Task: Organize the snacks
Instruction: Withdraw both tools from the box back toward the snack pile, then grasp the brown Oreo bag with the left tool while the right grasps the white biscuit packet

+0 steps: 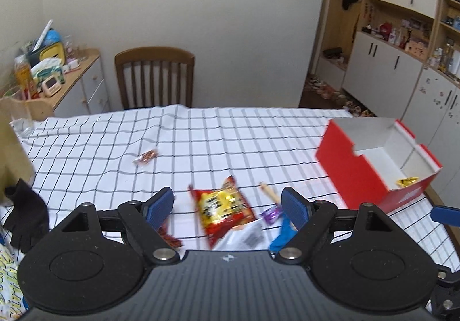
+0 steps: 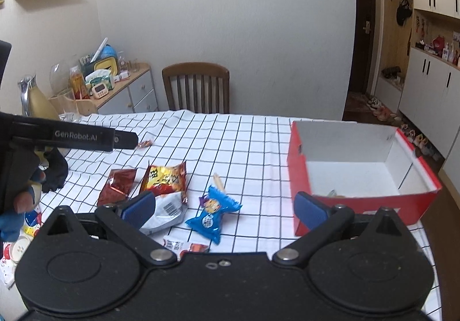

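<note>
Several snack packets lie on the checked tablecloth [image 1: 230, 131]. A red and yellow packet [image 1: 222, 209] lies between the fingers of my open left gripper [image 1: 228, 206], below them. It also shows in the right wrist view [image 2: 165, 178], beside a dark red packet [image 2: 118, 186], a white packet [image 2: 166, 211] and a blue packet [image 2: 212, 213]. My right gripper [image 2: 224, 209] is open and empty above the blue packet. A red box [image 2: 359, 177] with a white inside stands open at the right; in the left wrist view [image 1: 373, 168] a yellow packet [image 1: 406, 181] lies in it.
A small red packet [image 1: 146, 156] lies alone farther back. A wooden chair [image 1: 155, 76] stands behind the table. A black glove [image 1: 27, 214] lies at the left edge. A cluttered sideboard [image 1: 72, 76] is at the back left, and cupboards [image 1: 402, 62] at the right.
</note>
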### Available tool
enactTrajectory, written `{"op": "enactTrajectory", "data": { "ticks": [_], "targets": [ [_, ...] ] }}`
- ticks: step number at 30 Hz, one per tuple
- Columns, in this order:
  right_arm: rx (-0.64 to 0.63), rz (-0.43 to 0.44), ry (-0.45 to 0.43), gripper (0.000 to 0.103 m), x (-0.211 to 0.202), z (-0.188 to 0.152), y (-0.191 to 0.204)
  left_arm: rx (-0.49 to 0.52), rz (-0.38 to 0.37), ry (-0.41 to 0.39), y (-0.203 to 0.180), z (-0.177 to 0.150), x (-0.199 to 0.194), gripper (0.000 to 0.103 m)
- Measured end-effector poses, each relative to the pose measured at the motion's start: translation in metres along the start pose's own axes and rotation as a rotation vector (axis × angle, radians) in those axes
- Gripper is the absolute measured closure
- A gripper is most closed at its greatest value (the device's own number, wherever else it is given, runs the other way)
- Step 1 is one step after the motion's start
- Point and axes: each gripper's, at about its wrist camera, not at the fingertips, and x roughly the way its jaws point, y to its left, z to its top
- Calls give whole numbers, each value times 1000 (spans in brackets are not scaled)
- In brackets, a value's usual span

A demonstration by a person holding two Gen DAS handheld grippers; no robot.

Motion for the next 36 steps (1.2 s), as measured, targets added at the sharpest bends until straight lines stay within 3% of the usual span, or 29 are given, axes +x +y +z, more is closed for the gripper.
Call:
{"op": "enactTrajectory", "data": {
  "ticks": [13, 23, 36],
  "targets": [
    [-14, 18, 112, 0, 46, -23, 33, -76, 141, 108, 64, -20, 54, 21],
    [5, 2, 235, 0, 85, -43, 40, -172, 141, 244, 95, -28, 108, 21],
    [16, -9, 351, 4, 124, -58, 49, -227, 152, 342, 107, -39, 147, 21]
  ]
}}
